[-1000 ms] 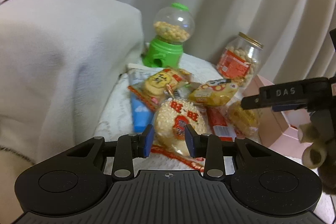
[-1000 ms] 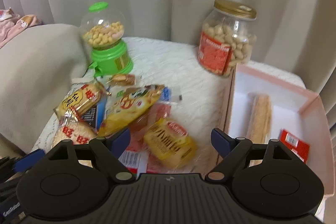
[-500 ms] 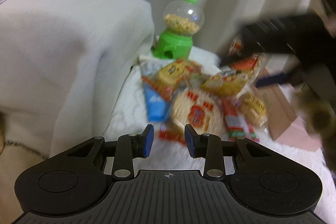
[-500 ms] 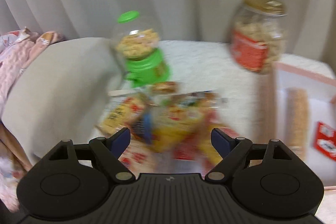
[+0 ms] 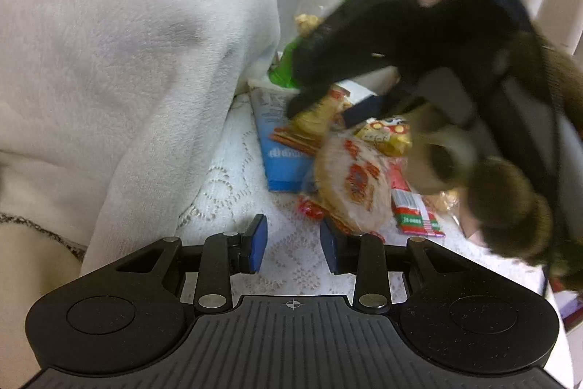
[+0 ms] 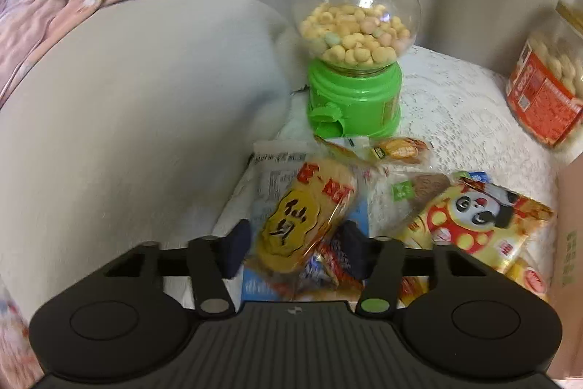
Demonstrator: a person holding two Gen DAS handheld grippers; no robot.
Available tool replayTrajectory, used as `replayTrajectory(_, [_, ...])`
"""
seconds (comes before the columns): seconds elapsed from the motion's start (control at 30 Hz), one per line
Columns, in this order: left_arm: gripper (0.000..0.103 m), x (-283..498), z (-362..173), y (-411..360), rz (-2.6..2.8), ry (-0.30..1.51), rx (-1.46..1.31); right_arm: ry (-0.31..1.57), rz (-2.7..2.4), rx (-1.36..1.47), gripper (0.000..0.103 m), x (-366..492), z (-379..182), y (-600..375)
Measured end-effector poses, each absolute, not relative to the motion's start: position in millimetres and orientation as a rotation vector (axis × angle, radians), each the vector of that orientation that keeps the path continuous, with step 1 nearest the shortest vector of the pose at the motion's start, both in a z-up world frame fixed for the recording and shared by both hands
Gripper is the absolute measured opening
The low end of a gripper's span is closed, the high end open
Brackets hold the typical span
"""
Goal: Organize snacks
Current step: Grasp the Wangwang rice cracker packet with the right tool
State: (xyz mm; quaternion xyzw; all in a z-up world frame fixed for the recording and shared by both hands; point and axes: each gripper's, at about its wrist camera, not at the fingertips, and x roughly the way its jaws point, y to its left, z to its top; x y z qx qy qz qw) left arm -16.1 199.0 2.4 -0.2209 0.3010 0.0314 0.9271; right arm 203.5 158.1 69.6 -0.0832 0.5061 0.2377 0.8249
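My right hand-held gripper (image 6: 293,248) points down into a heap of snack packets on a table (image 6: 448,104) covered in white lace. Its jaws have just been closing, and a yellow rice cracker packet (image 6: 304,219) sits between them. The fingers are blurred, so I cannot tell whether the pads press on it yet.

My left hand-held gripper (image 5: 293,248) hovers low at the near edge of the heap, jaws partly apart and empty, only lace between them. A round puffed rice cake packet (image 5: 351,185) lies just ahead of it.

The yellow packet lies on a blue flat packet (image 6: 255,283) and against a red wrapper (image 6: 328,261). I judge the closing jaws could catch one of these too, so that it lifts along or drags the pile askew. The slick, crinkly film may also slip free if the pads hold only its edge.

A panda-print bag (image 6: 473,225) sits just to the right, and a green candy dispenser (image 6: 355,42) stands close behind. A hurried lift could knock it. In the left view my right hand-held gripper passes over the heap not far above my left one, so the two could collide.
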Motion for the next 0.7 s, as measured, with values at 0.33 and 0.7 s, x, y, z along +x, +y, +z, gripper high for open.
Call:
replayTrajectory(0.33, [0.036,-15.9,3.4,200.5,0.025,0.616,-0.473,1.070,0.417,-0.226,0.011,207.0,110.0,102.3])
replayTrajectory(0.7, [0.036,-14.6,9.7,198.1,0.033,0.592,-0.477,1.121,0.446,-0.111,0.011,200.9,102.5,75.5])
